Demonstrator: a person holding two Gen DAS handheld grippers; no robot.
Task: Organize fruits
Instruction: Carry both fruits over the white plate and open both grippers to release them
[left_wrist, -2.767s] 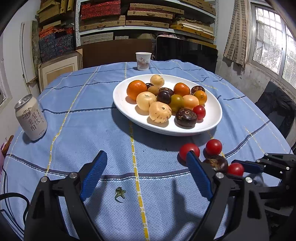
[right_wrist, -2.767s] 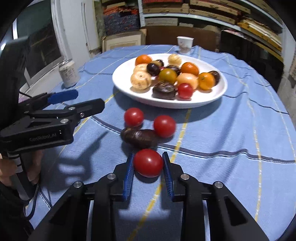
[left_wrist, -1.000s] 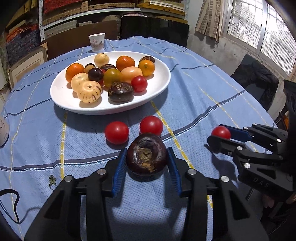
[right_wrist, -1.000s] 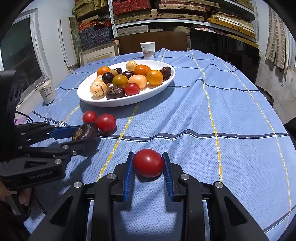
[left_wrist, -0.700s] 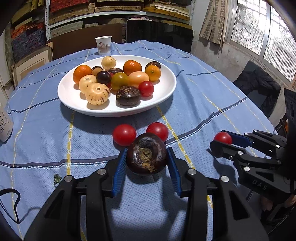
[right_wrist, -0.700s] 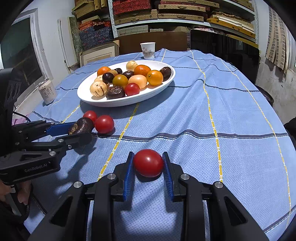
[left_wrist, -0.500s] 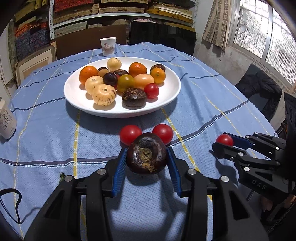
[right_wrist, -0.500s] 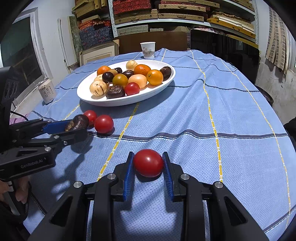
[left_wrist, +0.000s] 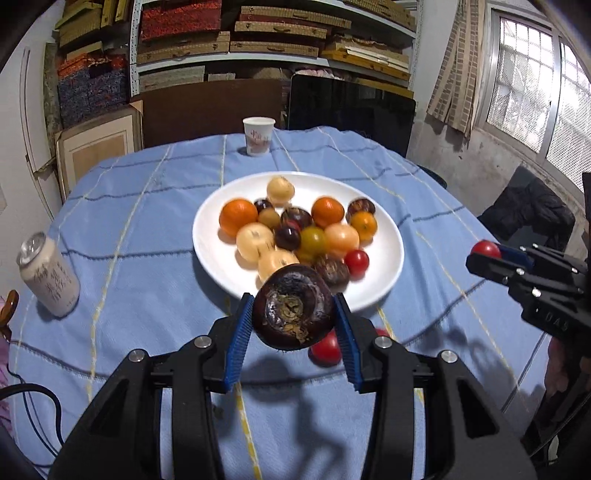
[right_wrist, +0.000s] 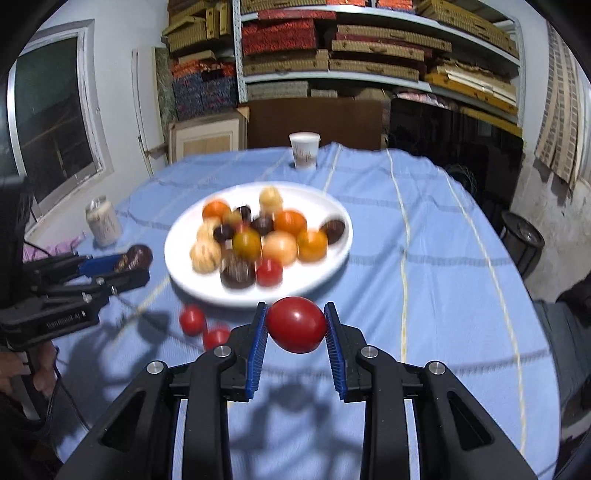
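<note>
- The dark purple fruit (left_wrist: 293, 312) sat clamped between the blue pads of the left gripper (left_wrist: 293, 314), lifted clear of the cloth and seen just in front of the near rim of the white plate (left_wrist: 210, 258).
- The red tomato (right_wrist: 296, 325) was pinched in the right gripper (right_wrist: 296, 326), whose jaws stood nearly closed on it; it too hung above the cloth, short of the plate's near rim.
- Two more tomatoes lay loose on the blue tablecloth (right_wrist: 443, 258): one small tomato (right_wrist: 192, 319) and a second one (right_wrist: 216, 338) just beside it, both near the plate's front edge and outside it.
- Judging by this, the sorting looked well advanced: most fruit was already gathered, two pieces were in transit, and two remained to be collected.
- The plate held a heap of oranges, pale yellow round fruits, several dark purple ones, a greenish one and one small red tomato at the near side; exact kinds were hard to tell through the blur.
- Beyond the plate stood a paper cup (left_wrist: 259, 136); whether it held anything could not be seen.
- Left of the plate stood a drinks can (left_wrist: 48, 275), well apart from it.
</note>
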